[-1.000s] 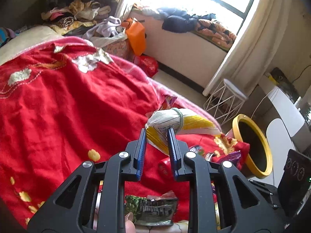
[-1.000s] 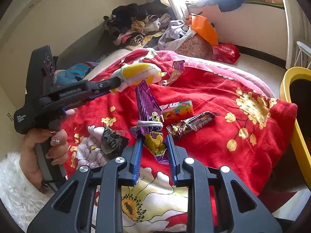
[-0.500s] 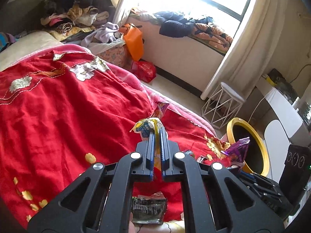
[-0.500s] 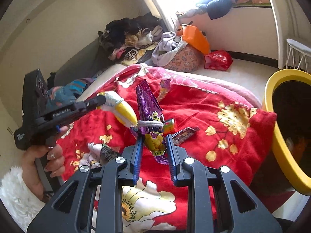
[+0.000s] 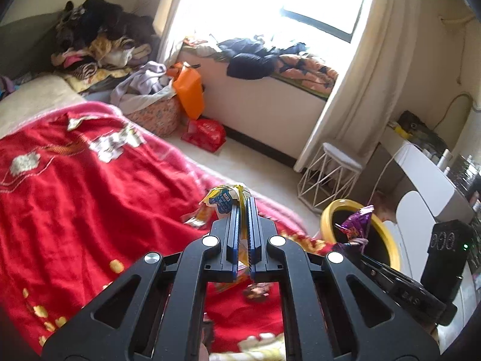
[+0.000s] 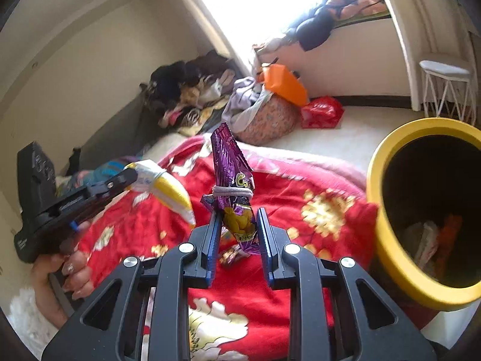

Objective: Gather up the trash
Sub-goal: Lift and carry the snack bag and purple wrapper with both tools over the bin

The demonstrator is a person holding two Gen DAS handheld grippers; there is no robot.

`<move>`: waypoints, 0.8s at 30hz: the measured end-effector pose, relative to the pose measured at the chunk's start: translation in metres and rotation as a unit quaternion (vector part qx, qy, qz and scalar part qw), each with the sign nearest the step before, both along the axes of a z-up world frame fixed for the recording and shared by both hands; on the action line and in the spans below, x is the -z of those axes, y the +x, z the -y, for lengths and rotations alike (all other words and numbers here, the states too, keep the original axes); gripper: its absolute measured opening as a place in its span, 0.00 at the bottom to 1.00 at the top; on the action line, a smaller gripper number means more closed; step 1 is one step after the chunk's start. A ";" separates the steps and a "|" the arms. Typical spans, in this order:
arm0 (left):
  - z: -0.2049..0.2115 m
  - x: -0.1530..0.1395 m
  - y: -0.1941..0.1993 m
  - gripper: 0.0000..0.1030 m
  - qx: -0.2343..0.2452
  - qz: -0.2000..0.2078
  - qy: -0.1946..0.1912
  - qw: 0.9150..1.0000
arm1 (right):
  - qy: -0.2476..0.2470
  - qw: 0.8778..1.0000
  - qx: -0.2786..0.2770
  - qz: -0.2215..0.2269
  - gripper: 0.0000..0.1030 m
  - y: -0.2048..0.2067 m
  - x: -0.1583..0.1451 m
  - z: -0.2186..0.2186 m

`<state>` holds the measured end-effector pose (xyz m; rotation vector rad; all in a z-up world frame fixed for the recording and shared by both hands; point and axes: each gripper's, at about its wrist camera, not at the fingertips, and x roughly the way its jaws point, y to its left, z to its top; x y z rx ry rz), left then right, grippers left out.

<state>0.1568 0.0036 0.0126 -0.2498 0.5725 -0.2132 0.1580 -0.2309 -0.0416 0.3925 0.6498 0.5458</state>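
Right wrist view: right gripper pinches purple snack bag beside yellow bin.

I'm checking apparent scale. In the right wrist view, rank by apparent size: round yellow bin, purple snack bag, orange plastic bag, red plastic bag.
1. Round yellow bin, nearest, so inflated.
2. Purple snack bag, also near.
3-4. Orange plastic bag and red plastic bag: alike.
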 end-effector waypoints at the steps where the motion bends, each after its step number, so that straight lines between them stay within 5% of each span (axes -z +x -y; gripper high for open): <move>1: 0.004 -0.003 0.000 0.02 0.005 0.003 0.000 1.000 | 0.001 1.000 0.009 0.002 0.22 0.000 -0.001 0.005; 24: 0.090 -0.013 0.010 0.02 0.087 0.013 0.020 0.996 | -0.015 0.989 0.142 0.040 0.22 -0.002 -0.006 0.082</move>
